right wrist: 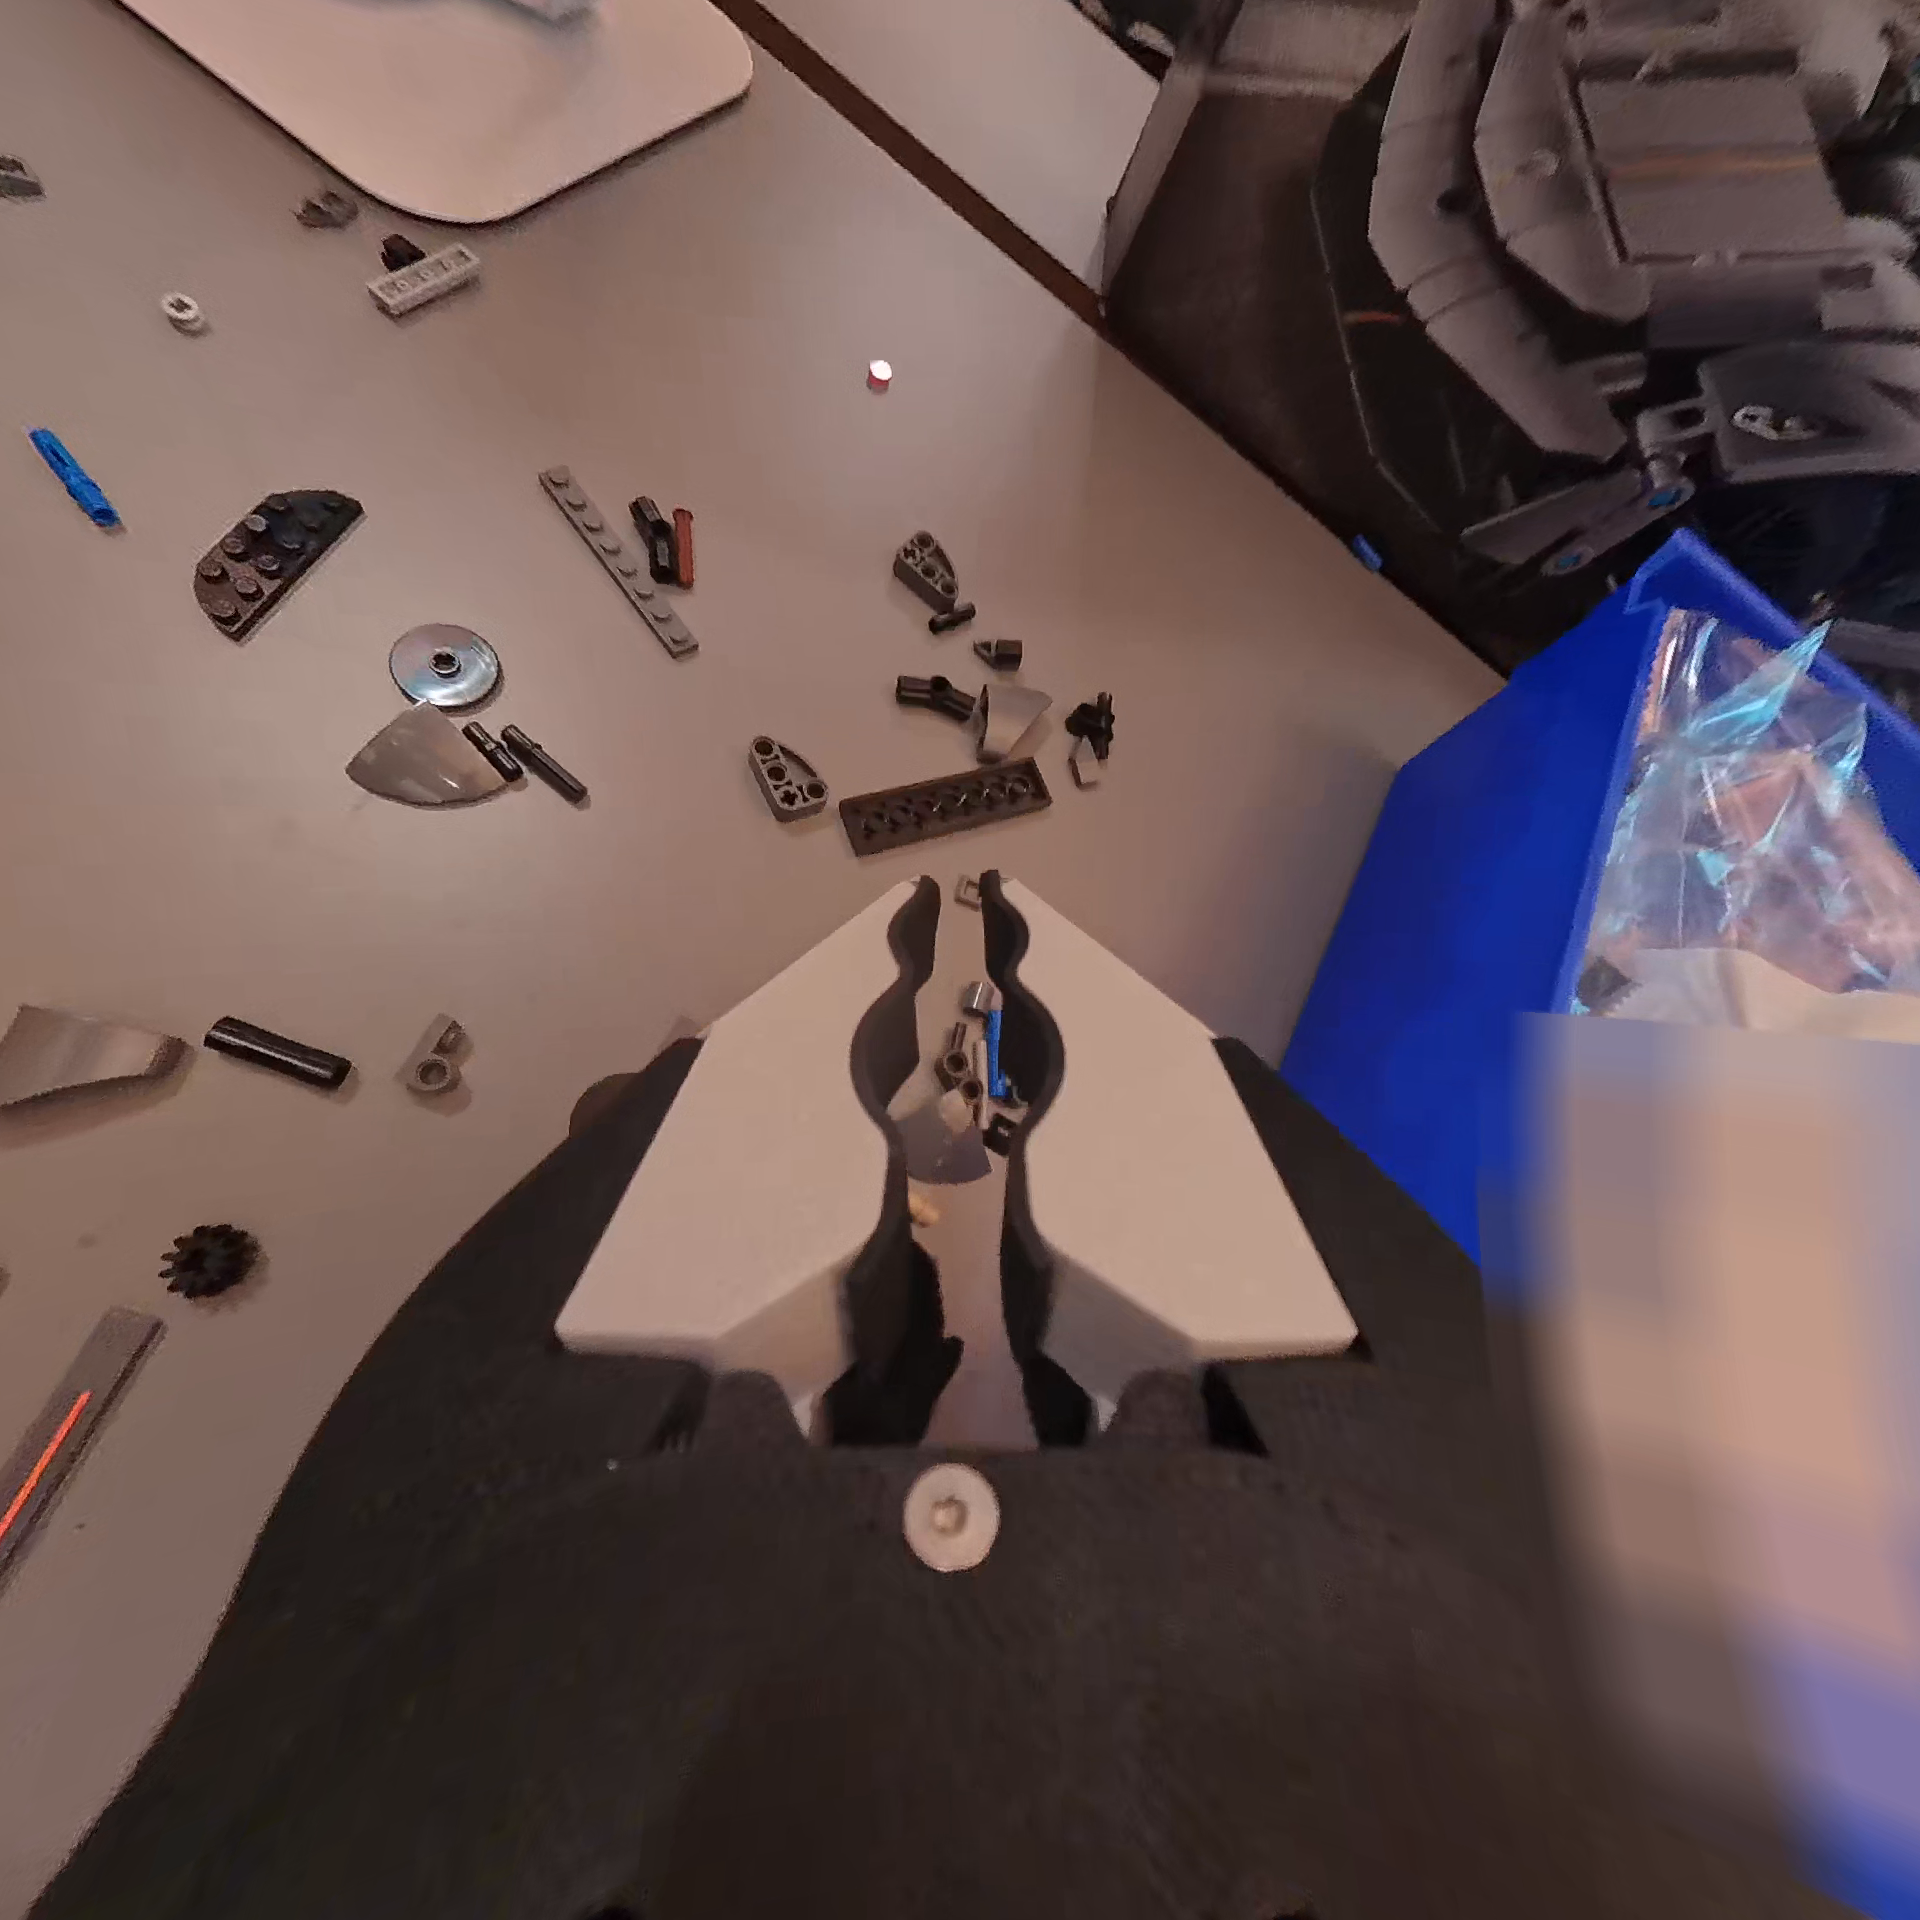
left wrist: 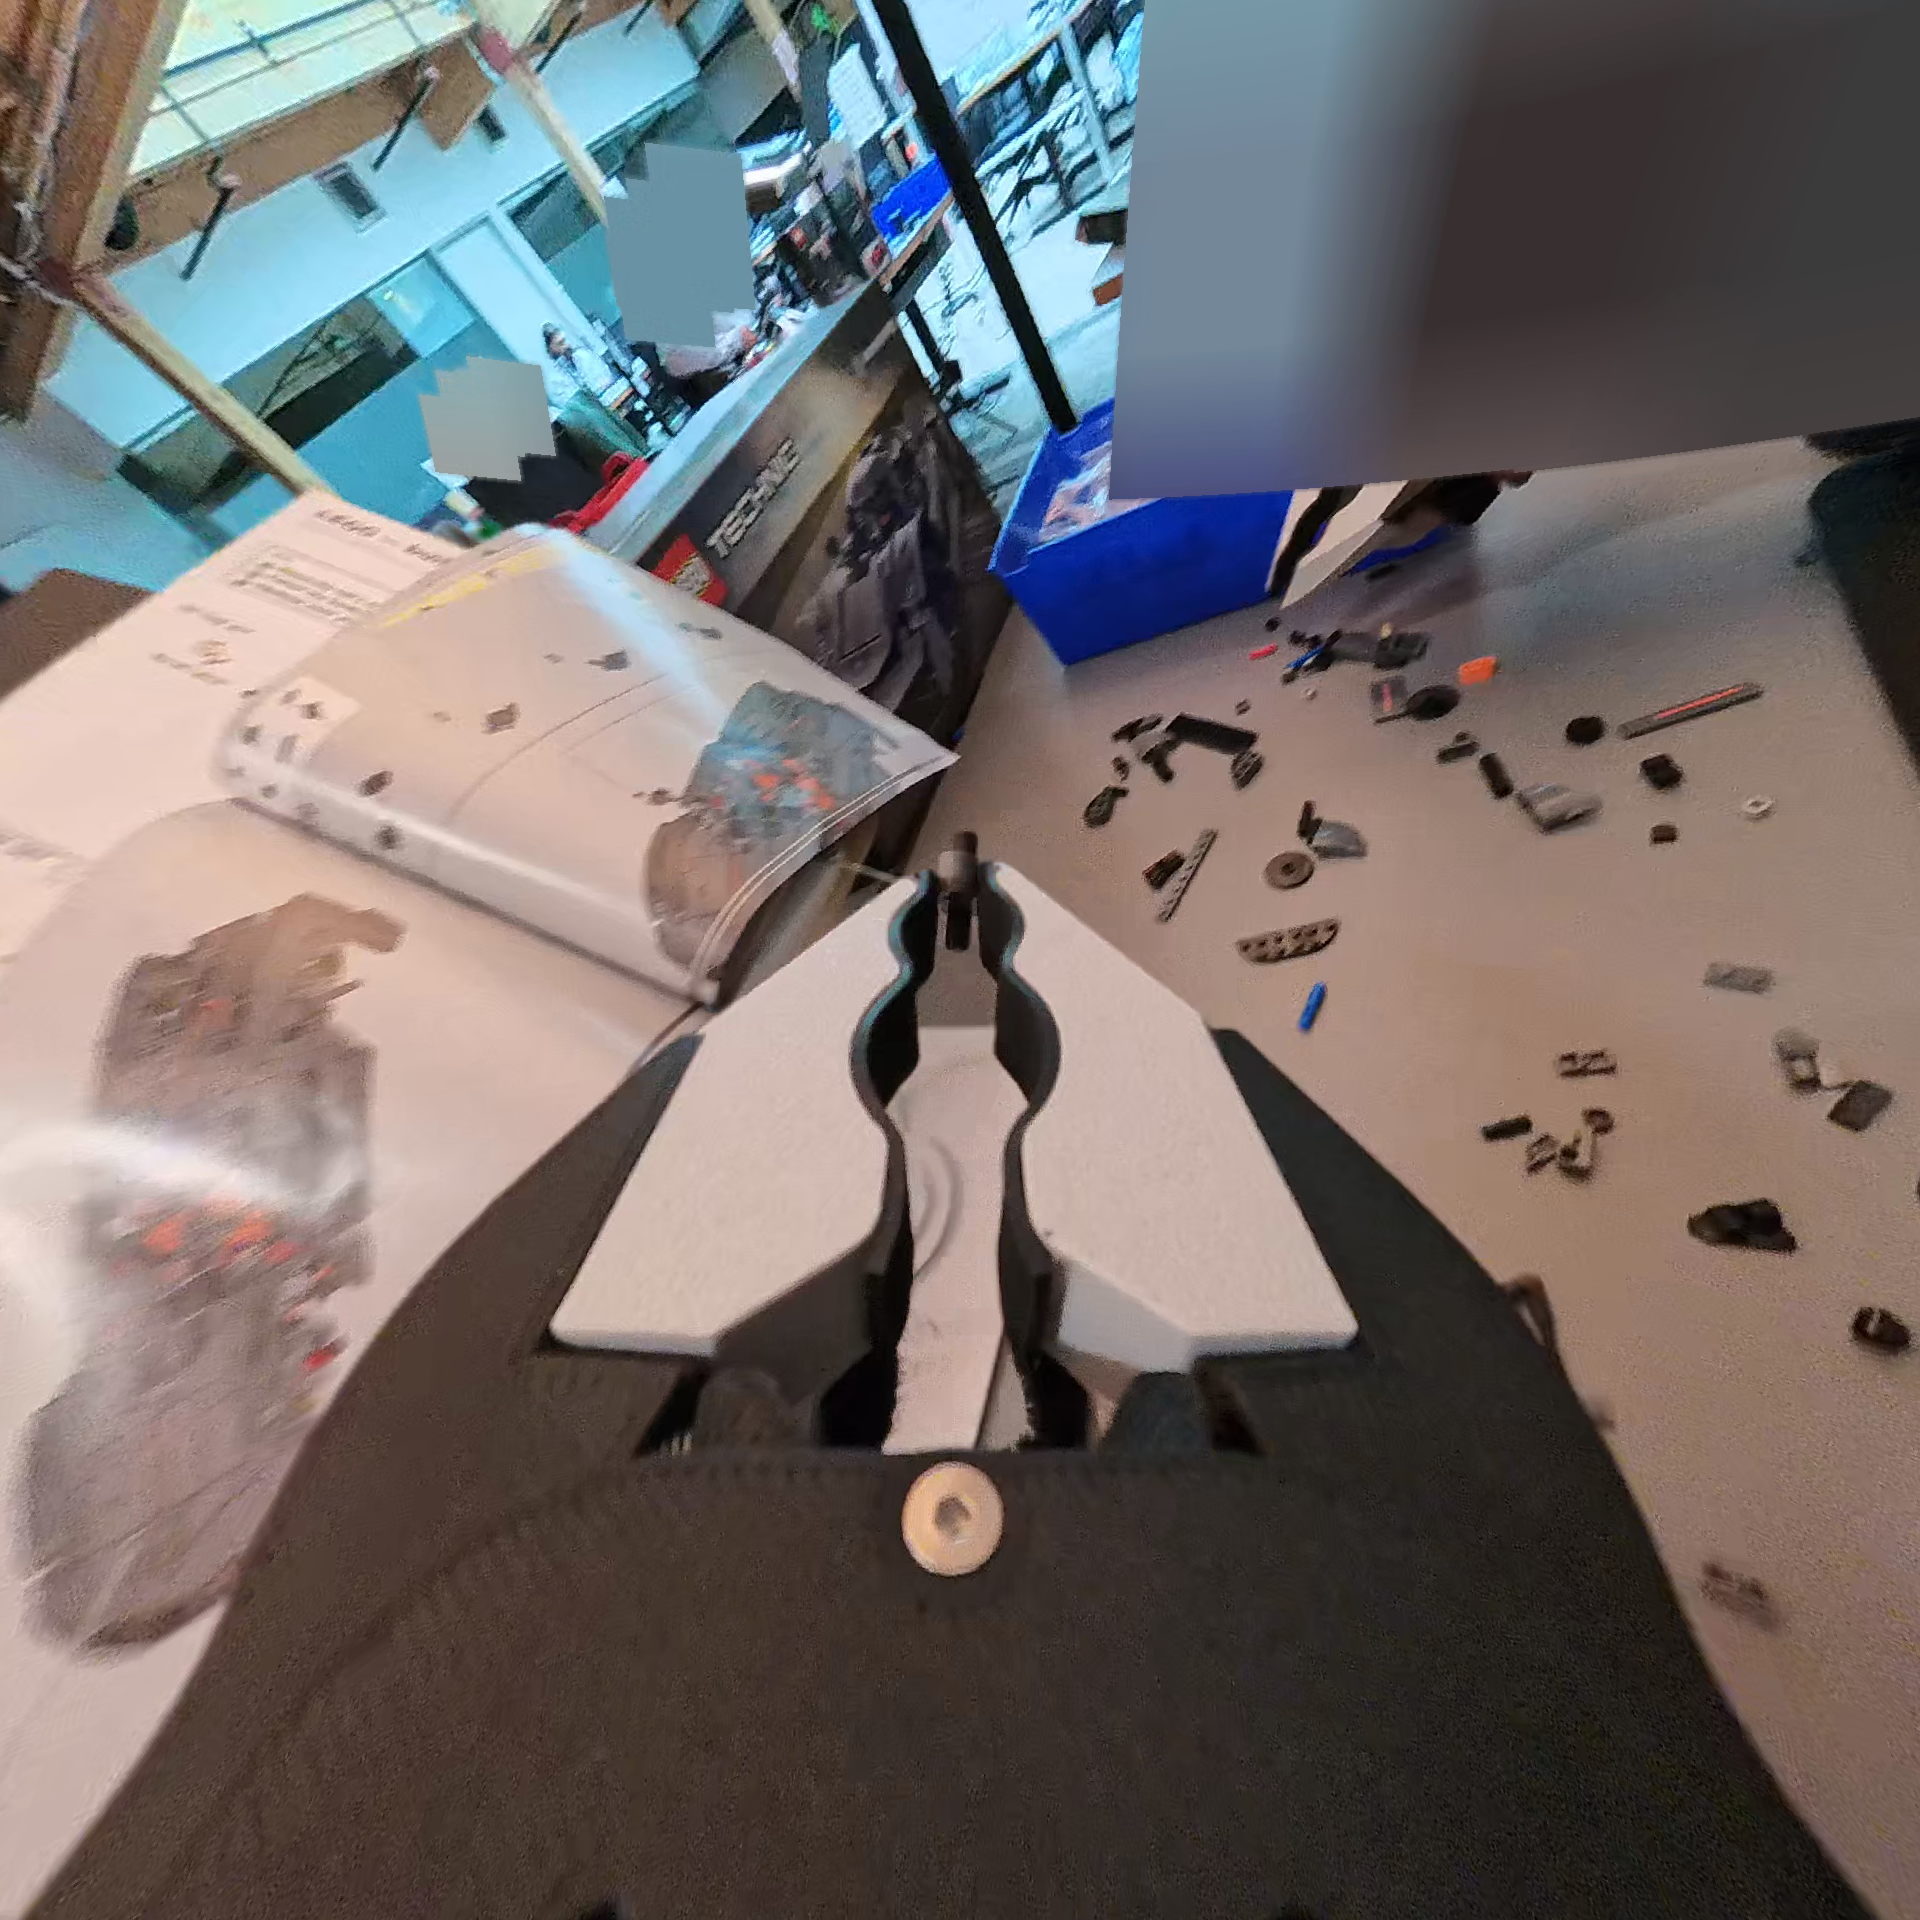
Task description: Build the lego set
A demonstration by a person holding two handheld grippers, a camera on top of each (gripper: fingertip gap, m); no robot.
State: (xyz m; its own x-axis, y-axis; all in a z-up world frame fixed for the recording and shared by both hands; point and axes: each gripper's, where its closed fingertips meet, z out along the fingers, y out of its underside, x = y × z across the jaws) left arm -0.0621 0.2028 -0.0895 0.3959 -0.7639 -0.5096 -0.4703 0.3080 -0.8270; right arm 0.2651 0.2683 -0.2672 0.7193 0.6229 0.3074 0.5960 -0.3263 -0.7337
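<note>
**Gripper Status and Part Layout During Lego Assembly**

The left gripper [left wrist: 961, 883] was closed on a small black pin [left wrist: 958, 883]. The pin stood roughly upright between the fingertips, its top end protruding just past them. The right gripper [right wrist: 961, 885] had its jaws drawn narrow, and a tiny grey piece [right wrist: 968, 886] sat between the tips; whether the tips actually pinched it could not be determined.

Left gripper surroundings: the open instruction booklet [left wrist: 499, 748] lay to the left of and beyond the fingers, its nearest page corner close to the left fingertip. The set's box [left wrist: 831, 520] stood upright behind the booklet. A blue bin [left wrist: 1143, 571] sat ahead and to the right. Loose parts were scattered on the grey table [left wrist: 1455, 935] to the right, including a blue pin [left wrist: 1312, 1006] just beside the right finger and a dark curved plate [left wrist: 1286, 941] slightly further out.

Right gripper surroundings: directly ahead of the tips lay a dark holed plate [right wrist: 945, 808], near but apart from them. Left of it lay a grey rounded beam [right wrist: 787, 777]. Further left were a grey wedge panel [right wrist: 421, 769], a round dish [right wrist: 445, 665] and a long grey plate [right wrist: 618, 561]. A black toothed gear [right wrist: 208, 1259] lay well to the left of the gripper body. The blue bin [right wrist: 1455, 935] stood immediately right of the right finger, holding clear plastic bags [right wrist: 1745, 810].
</note>
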